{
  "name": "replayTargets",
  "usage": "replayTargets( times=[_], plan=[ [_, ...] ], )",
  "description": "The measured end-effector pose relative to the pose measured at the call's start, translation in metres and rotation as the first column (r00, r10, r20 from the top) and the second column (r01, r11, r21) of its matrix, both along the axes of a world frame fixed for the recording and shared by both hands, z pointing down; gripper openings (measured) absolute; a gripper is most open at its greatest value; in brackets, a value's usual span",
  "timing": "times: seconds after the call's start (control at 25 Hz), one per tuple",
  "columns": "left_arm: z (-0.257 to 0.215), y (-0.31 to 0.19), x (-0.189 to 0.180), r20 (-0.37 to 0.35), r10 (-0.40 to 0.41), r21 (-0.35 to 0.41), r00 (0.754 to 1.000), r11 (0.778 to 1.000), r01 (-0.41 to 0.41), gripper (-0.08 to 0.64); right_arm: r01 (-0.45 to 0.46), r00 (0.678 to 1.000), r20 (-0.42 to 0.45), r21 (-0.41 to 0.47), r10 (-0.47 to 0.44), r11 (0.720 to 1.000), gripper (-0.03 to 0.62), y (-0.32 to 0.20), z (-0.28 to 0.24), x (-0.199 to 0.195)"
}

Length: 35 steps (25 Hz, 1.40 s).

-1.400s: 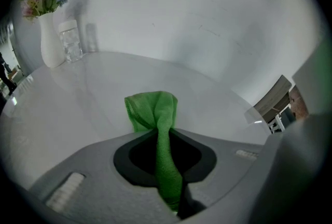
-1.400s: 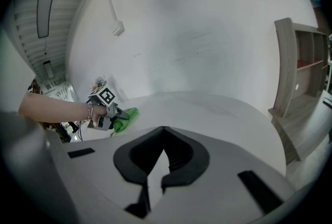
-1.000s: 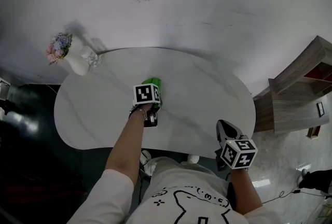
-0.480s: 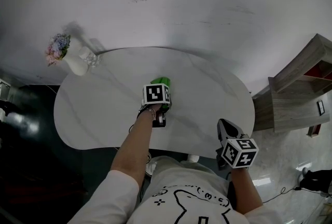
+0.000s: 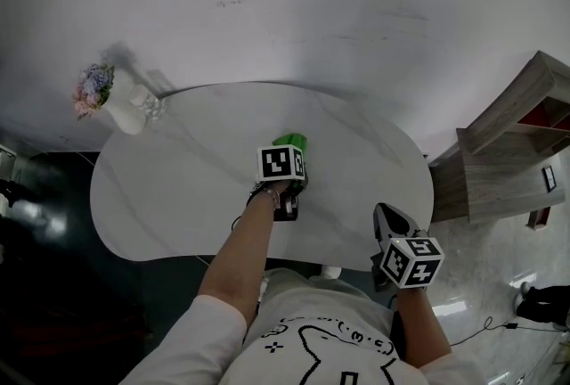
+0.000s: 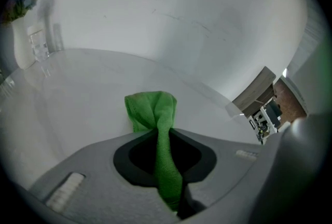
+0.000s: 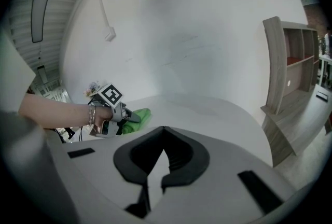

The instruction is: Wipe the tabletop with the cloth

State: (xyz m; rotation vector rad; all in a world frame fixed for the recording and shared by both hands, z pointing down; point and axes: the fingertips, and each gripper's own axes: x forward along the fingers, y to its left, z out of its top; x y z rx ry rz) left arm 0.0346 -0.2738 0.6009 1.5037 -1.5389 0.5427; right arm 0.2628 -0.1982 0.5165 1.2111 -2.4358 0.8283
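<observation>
A green cloth (image 5: 291, 141) lies bunched on the white marbled oval tabletop (image 5: 178, 196), right of its middle. My left gripper (image 5: 292, 153) is shut on the cloth's near end and presses it to the surface. In the left gripper view the cloth (image 6: 153, 114) runs as a pinched strip between the jaws and fans out beyond the tips of my left gripper (image 6: 165, 163). My right gripper (image 5: 389, 221) hangs off the table's near right edge, shut with nothing in it. In the right gripper view, past my right gripper (image 7: 164, 132), I see the cloth (image 7: 138, 115) to the left.
A white vase of flowers (image 5: 120, 105) and a clear glass (image 5: 153, 105) stand at the table's far left edge. A wooden shelf unit (image 5: 508, 160) stands to the right of the table. A white wall (image 5: 294, 9) runs behind it.
My left gripper has slid to the right across the tabletop, dragging the green cloth with it. The right gripper has stayed where it was.
</observation>
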Motion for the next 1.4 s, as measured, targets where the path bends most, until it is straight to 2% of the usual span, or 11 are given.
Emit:
replayTargets(
  times=[0.2,0.52,1.2,1.4],
  plan=[
    [0.000,-0.004,0.022,-0.020,0.035,0.010,0.999,0.999,-0.035,0.054,-0.011,1.000,-0.001,-0.004,0.011,1.000,-0.006,0.004,0.003,0.003],
    [0.000,-0.009,0.047,-0.003,0.083,0.009,0.997,0.997,-0.083,0.054,-0.062,0.998,0.009,-0.010,0.063,0.998,-0.006,0.005,0.005,0.013],
    [0.001,-0.026,0.110,0.018,0.195,-0.002,0.981,0.981,-0.195,0.054,-0.195,0.980,0.025,-0.051,0.196,0.980,-0.006,0.015,0.018,0.062],
    [0.001,-0.028,0.135,-0.026,0.228,0.003,0.973,0.974,-0.228,0.054,-0.219,0.975,0.022,-0.053,0.221,0.974,-0.006,0.015,0.019,0.071]
  ],
)
